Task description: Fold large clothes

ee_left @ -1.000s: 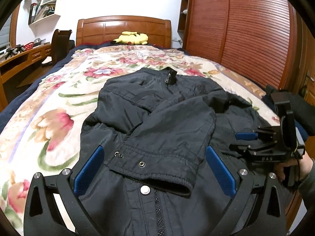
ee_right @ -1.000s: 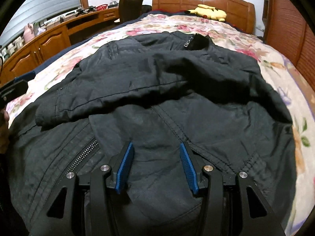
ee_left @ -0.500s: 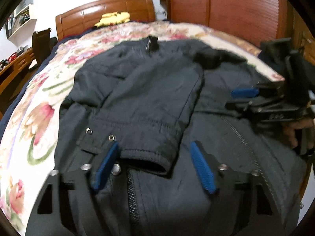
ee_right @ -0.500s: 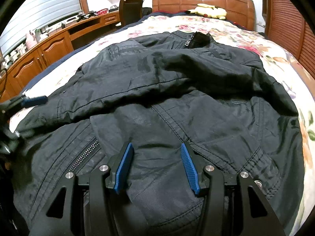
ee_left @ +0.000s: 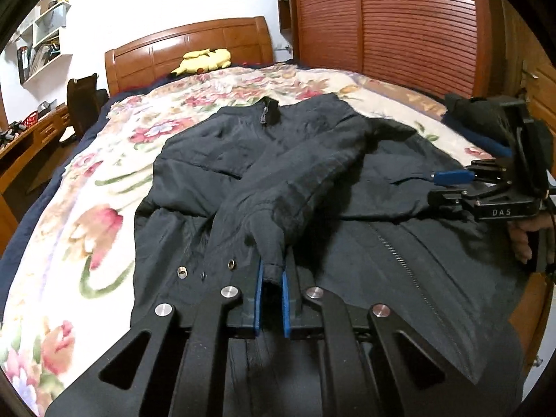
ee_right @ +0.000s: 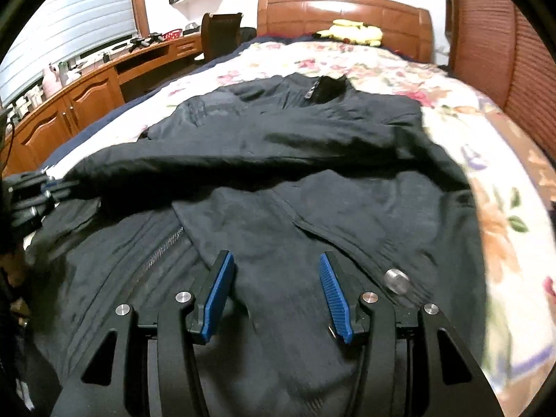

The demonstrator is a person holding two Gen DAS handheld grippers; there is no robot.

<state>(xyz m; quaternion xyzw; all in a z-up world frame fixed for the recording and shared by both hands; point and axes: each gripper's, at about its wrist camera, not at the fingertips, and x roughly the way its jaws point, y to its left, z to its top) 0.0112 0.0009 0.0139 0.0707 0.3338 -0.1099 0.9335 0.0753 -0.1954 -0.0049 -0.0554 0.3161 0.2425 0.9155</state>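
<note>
Since a moment ago the left gripper [ee_left: 270,279] has closed: its blue pads now pinch the sleeve cuff [ee_left: 269,260], where before they straddled it spread wide. The black jacket [ee_left: 312,180] lies front up on the flowered bed [ee_left: 104,191], zipper [ee_right: 163,246] partly undone, one sleeve already drawn across the chest (the only fold I can make out). Further right, the right gripper [ee_right: 274,285] hovers spread over the lower front panel, gripping nothing. Most folding seems left.
</note>
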